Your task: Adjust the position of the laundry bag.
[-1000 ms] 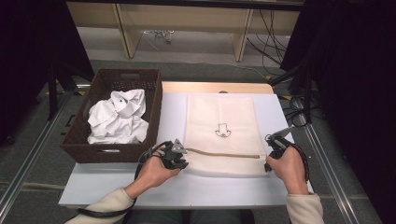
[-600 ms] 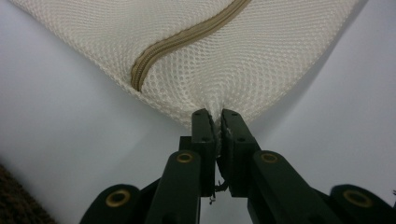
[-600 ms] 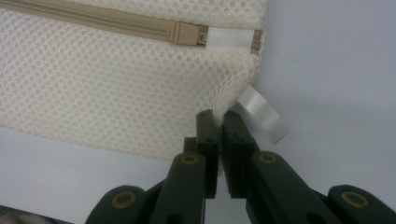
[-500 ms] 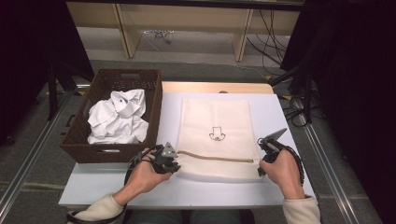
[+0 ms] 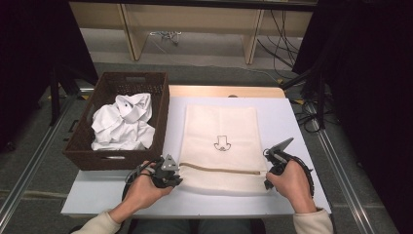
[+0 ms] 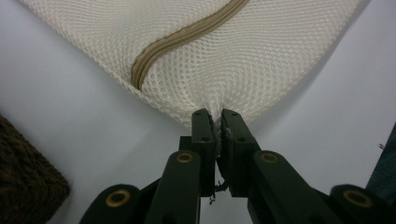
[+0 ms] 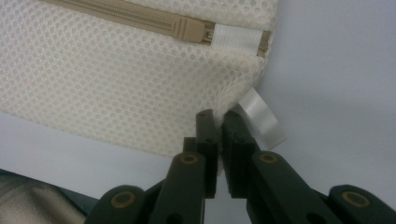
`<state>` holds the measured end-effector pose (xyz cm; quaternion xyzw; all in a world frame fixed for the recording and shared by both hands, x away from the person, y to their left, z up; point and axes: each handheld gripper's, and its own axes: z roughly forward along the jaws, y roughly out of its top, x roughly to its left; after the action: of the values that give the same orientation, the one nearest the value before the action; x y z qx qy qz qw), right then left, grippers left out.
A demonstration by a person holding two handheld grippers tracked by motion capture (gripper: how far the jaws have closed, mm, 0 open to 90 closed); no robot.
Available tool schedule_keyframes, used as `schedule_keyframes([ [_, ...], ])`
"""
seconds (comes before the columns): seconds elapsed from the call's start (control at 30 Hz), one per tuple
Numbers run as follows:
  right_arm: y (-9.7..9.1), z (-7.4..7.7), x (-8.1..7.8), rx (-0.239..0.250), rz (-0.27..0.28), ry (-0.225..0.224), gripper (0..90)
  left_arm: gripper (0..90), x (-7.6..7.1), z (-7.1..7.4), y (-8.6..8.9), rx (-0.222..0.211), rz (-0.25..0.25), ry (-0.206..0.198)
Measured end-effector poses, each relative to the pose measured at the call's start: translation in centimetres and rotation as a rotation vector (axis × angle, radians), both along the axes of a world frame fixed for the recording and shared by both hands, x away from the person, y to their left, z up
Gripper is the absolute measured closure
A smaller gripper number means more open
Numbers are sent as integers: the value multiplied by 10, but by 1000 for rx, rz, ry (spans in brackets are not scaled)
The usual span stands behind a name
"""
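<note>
The left tool [image 6: 218,114] is clenched on the near left corner of the cream mesh laundry bag [image 5: 221,141], the netting bunched between its black jaws just below the end of the tan zipper [image 6: 187,39]. The right tool [image 7: 219,114] is likewise clamped on the near right corner, beside a white fabric tag [image 7: 261,119] and under the zipper's closed end. In the high view the left tool [image 5: 168,173] and right tool [image 5: 272,168] sit at either end of the bag's near edge. Compared with a second ago, both hands have drawn toward the person, and the bag has slid with them across the white tabletop [image 5: 292,117], its near hem now close to the front edge. The bag lies flat, printed mark up. Left of it stands the brown wicker basket [image 5: 80,153] holding crumpled white clothes [image 5: 122,122], unchanged.
</note>
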<state>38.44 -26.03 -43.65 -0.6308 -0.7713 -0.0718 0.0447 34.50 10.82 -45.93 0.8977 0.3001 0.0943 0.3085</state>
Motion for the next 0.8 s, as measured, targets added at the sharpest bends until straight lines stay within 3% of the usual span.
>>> schedule_keyframes([
  [0.03, 1, 0, -1, 0, 7, 4, 873, 845, -1, -1, 1, -4, -6, 6],
  [0.07, 1, -3, -2, 7, 24, -28, 873, 845, -3, -1, 1, 1, -11, -2],
  [0.1, 4, 0, -3, -3, -5, 20, 873, 845, -5, -1, 2, -3, -10, 7],
  [0.17, 2, -4, -5, -2, 43, -12, 873, 845, -9, -2, 2, -2, -3, 3],
  [0.23, 3, -3, -8, 6, 30, 23, 872, 845, -10, -2, 4, 9, -17, 13],
  [0.27, 4, -5, -10, 4, 17, 1, 872, 845, -13, -2, 4, -2, -16, 8],
  [0.3, 3, -5, -10, -1, 45, 12, 872, 844, -15, -3, 4, -6, -9, 12],
  [0.33, 4, -5, -11, 0, 39, 23, 872, 844, -16, -4, 5, -1, -13, 0],
  [0.4, 6, -4, -14, 2, 25, 49, 871, 844, -17, -6, 5, -12, -21, 20],
  [0.43, 4, -6, -14, -2, 48, 28, 871, 844, -18, -6, 6, -5, -19, 23],
  [0.47, 7, -4, -15, -2, 9, 61, 871, 844, -20, -6, 6, -6, -9, 22],
  [0.53, 5, -7, -16, 7, 60, 28, 870, 844, -21, -7, 8, 2, -11, 19],
  [0.57, 5, -7, -17, 11, 64, 23, 869, 844, -22, -7, 8, 0, -21, 29],
  [0.6, 5, -8, -17, 6, 72, 30, 869, 844, -22, -7, 8, 9, -28, 12],
  [0.63, 7, -6, -18, 0, 41, 58, 869, 844, -24, -9, 8, -16, -14, 24],
  [0.67, 9, -6, -19, -3, 21, 69, 868, 844, -25, -8, 8, 0, -22, 35],
  [0.77, 5, -10, -19, -11, 91, 17, 867, 842, -27, -10, 8, -1, -29, 34],
  [0.8, 9, -9, -22, -10, 30, 37, 867, 842, -28, -11, 8, -9, -22, 38],
])
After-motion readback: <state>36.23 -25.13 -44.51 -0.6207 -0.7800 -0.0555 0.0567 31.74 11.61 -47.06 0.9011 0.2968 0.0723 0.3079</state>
